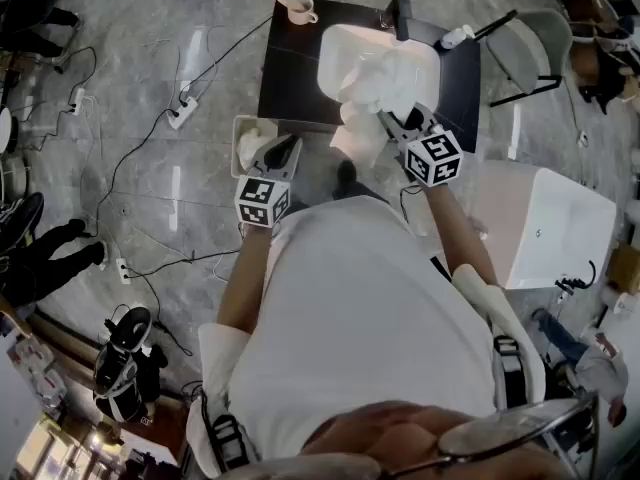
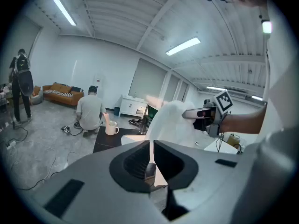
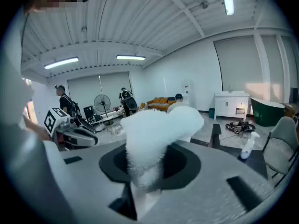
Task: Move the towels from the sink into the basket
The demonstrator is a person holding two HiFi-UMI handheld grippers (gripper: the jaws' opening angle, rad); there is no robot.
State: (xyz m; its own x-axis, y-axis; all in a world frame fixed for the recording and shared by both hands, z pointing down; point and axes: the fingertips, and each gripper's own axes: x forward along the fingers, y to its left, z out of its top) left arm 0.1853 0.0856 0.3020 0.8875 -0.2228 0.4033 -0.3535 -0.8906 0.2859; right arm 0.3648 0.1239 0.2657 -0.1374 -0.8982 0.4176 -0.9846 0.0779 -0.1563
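Note:
A white sink (image 1: 335, 58) sits in a dark table (image 1: 285, 78), with white towels (image 1: 395, 73) piled inside it. My right gripper (image 1: 395, 123) (image 3: 145, 171) is shut on a fluffy white towel (image 1: 362, 136) (image 3: 154, 129) that hangs in the air near the sink's front edge. In the left gripper view that towel (image 2: 170, 122) hangs from the right gripper (image 2: 205, 115). My left gripper (image 1: 290, 146) (image 2: 152, 146) hovers over the pale basket (image 1: 240, 126) left of the table. Its jaws stand together with nothing between them. A white towel (image 1: 252, 148) lies in the basket.
A mug (image 1: 299, 9), a black faucet (image 1: 401, 13) and a spray bottle (image 1: 455, 36) stand on the table. A grey chair (image 1: 535, 48) is at the right, with a white box (image 1: 545, 223) below it. Cables and a power strip (image 1: 183, 113) cross the floor at the left. People stand around.

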